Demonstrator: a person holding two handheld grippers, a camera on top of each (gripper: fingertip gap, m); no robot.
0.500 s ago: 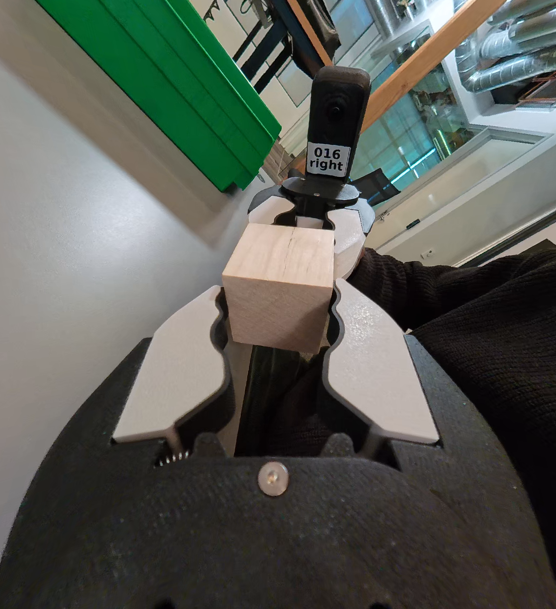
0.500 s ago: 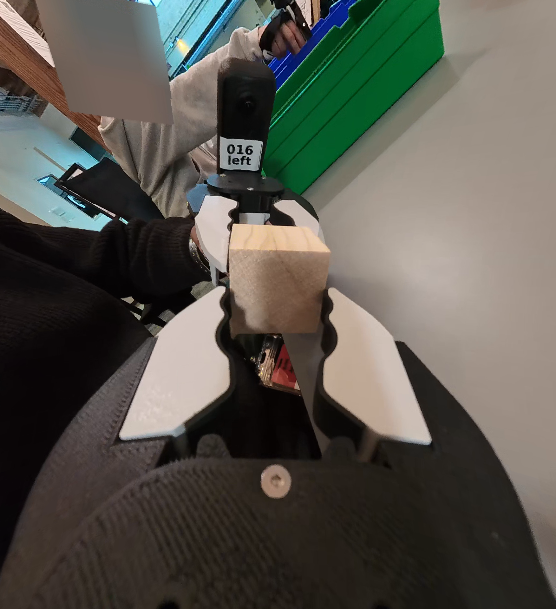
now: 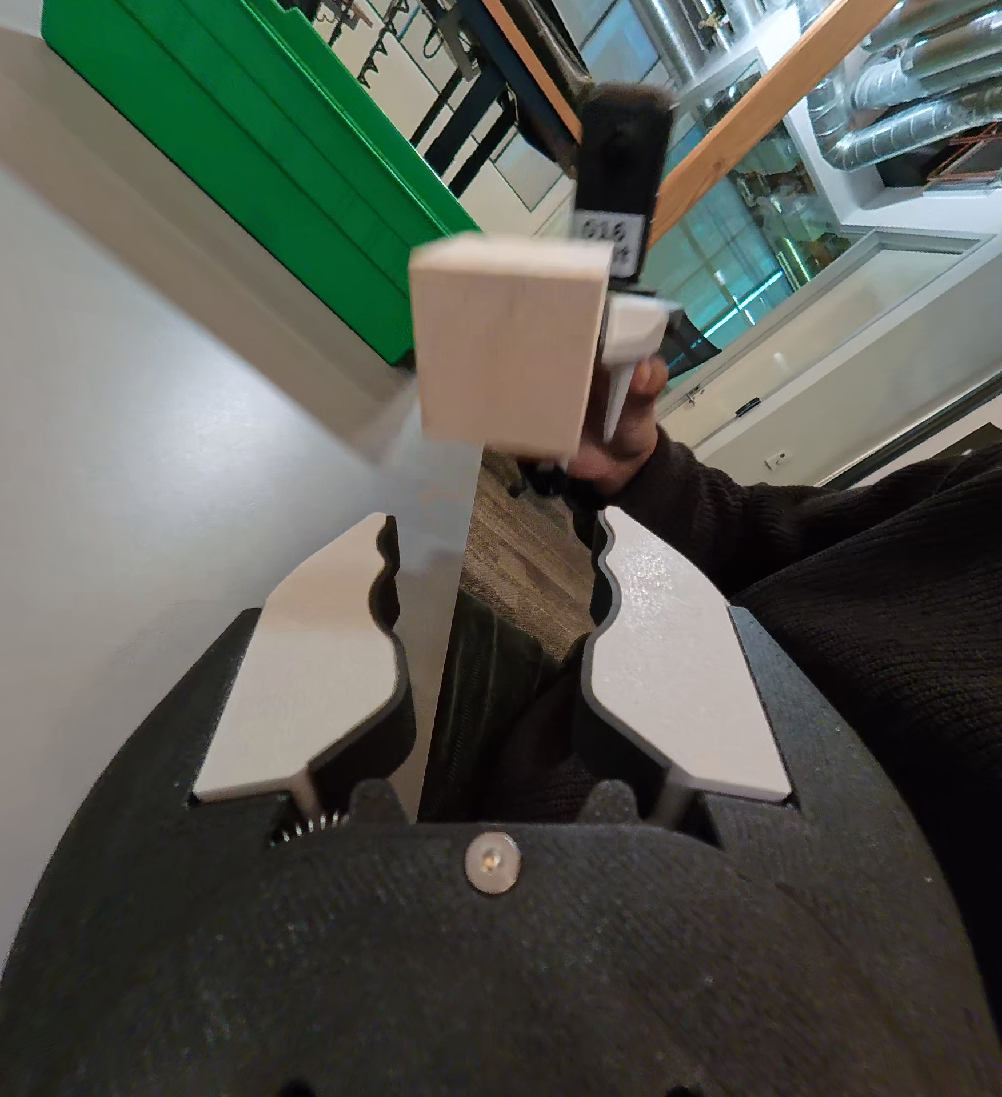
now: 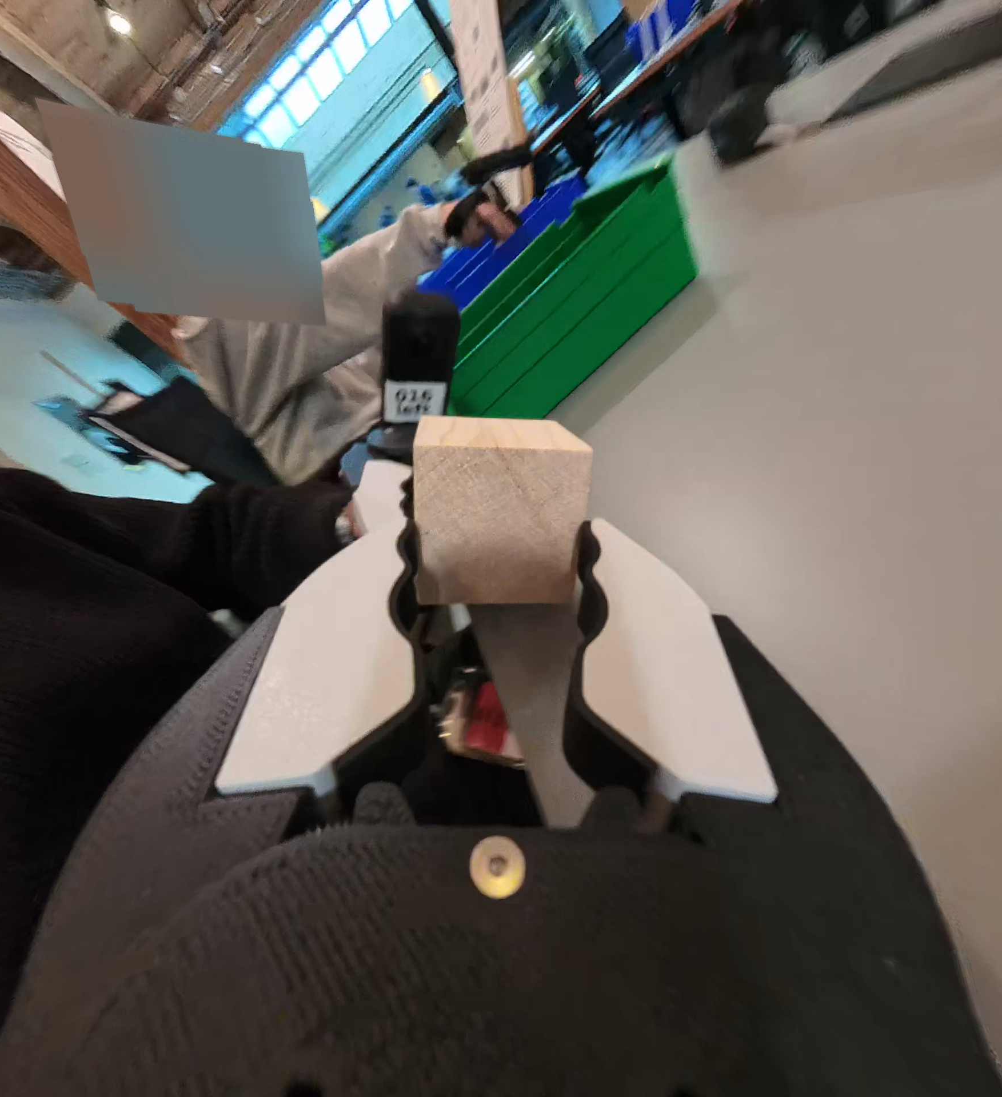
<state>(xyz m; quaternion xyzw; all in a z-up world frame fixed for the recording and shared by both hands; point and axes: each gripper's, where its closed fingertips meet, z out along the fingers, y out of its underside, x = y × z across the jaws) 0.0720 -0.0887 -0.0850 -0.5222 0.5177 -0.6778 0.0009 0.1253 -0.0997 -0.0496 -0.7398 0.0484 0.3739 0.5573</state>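
- Since half a second ago, the left claw [image 3: 495, 525] has let go of the pale square wooden block [image 4: 501, 513] and drawn back from it; its two white fingers [image 3: 314, 665] now stand well apart with nothing between them.
- Half a second ago both claws gripped the block at once, from opposite sides; now only the right claw [image 4: 495, 534] has it.
- In the right wrist view, the right claw's white fingers [image 4: 332, 665] are closed partway, pressing the block's two side faces at the fingertips. The block sits level, its end grain facing the camera.
- In the left wrist view, the same wooden block [image 3: 504, 344] appears blurred, clear of the left claw's fingertips, lifted off the table. Beyond the block, one white finger of the right claw [image 3: 629, 323] shows, and a hand in a black knitted sleeve [image 3: 623, 439] grips the tool.
- Beside the block lies the smooth pale grey table [image 3: 100, 475]; the block is near the table's edge, not touching it.
- Beyond the block, on the table, stands a stack of bright green plastic bins [image 3: 261, 160]; the right wrist view shows the same green bins [image 4: 575, 308] with blue bins [image 4: 516, 237] just behind them.
- Past the block in the right wrist view, the left claw's black upright camera post with a white label [image 4: 418, 362] stands, blurred.
- Behind that post, a second person in a light grey top [image 4: 296, 380] reaches toward the blue bins.
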